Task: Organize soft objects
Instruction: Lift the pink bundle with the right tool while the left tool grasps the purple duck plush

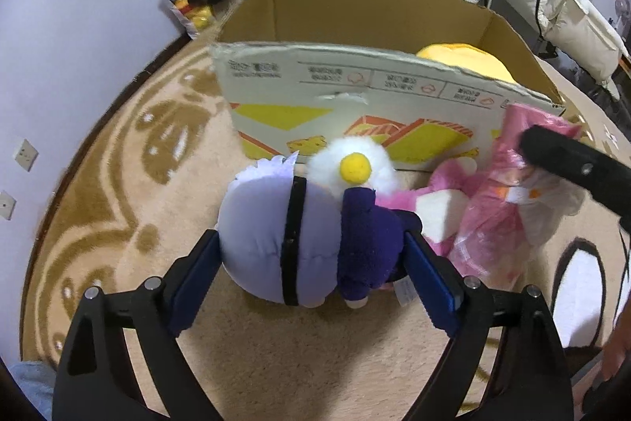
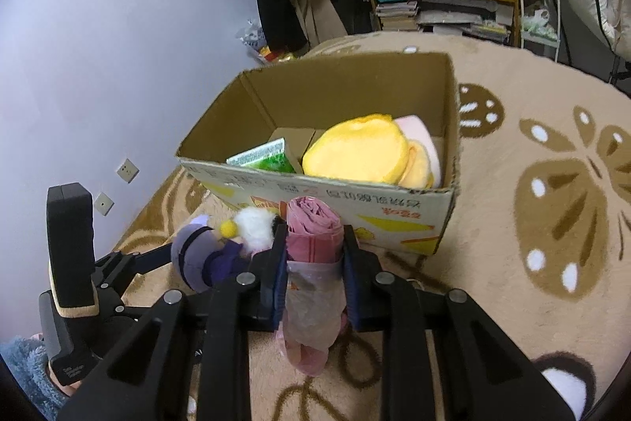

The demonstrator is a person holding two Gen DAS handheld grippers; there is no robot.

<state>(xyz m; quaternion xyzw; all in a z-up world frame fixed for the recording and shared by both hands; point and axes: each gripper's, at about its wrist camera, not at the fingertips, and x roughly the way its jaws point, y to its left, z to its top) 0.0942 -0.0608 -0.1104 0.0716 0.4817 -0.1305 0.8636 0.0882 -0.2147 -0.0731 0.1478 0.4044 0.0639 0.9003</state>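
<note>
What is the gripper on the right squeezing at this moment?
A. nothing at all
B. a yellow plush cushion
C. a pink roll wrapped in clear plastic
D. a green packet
C: the right gripper has its two blue pads pressed on either side of the pink roll in plastic, while the yellow plush and green packet lie in the cardboard box.

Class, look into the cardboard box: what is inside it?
Inside the box lie a yellow plush, a pink cushion behind it and a green packet. Whatever lies beneath them is covered.
</note>
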